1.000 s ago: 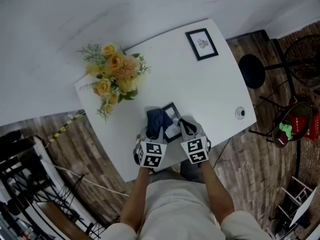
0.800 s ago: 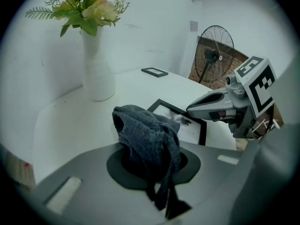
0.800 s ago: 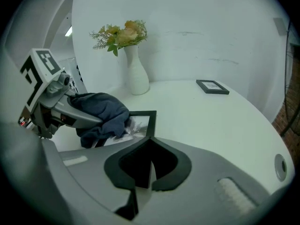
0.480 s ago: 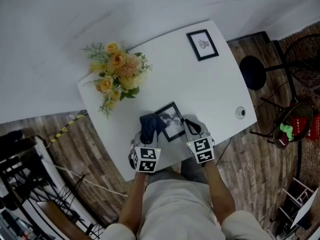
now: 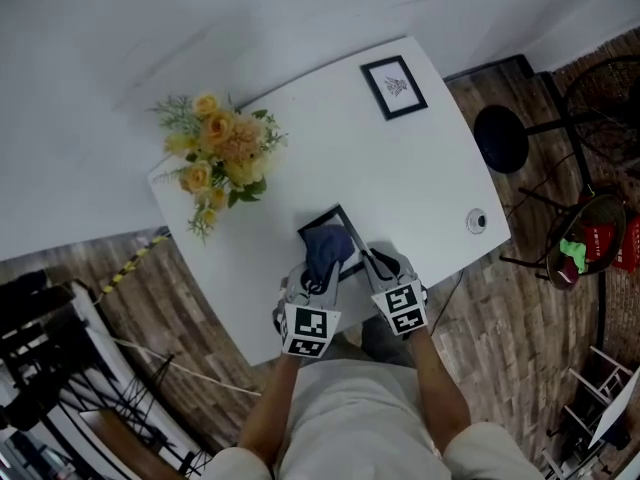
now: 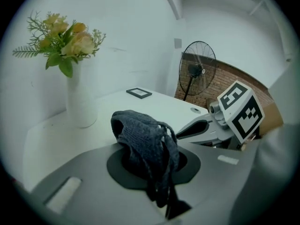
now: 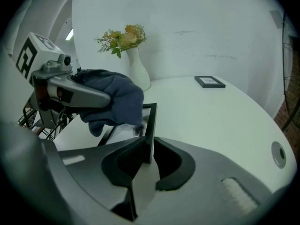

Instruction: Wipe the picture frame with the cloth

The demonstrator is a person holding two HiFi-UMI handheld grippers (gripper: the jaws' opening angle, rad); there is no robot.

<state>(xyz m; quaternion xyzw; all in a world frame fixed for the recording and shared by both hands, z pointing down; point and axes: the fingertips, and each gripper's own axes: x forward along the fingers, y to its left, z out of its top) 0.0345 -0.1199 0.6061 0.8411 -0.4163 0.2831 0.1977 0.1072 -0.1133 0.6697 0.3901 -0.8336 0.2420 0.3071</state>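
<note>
A black picture frame (image 5: 321, 222) lies near the table's front edge. My right gripper (image 5: 366, 261) is shut on its right edge, and the frame's rim (image 7: 150, 123) stands between the jaws in the right gripper view. A dark blue cloth (image 5: 328, 246) rests on the frame's glass, covering most of it. My left gripper (image 5: 318, 271) is shut on that cloth (image 6: 146, 144), which bunches up out of the jaws. In the right gripper view the cloth (image 7: 115, 102) hangs from the left gripper (image 7: 70, 92) onto the frame.
A white vase of yellow flowers (image 5: 213, 158) stands at the table's left. A second small framed picture (image 5: 393, 86) lies at the far right corner. A cable hole (image 5: 477, 220) sits near the right edge. Beyond the table are a black stool (image 5: 500, 140) and a fan (image 6: 197, 71).
The left gripper swept the cloth off to the frame's left side, then back to the right onto the glass. The right gripper has stayed on the frame's edge.
</note>
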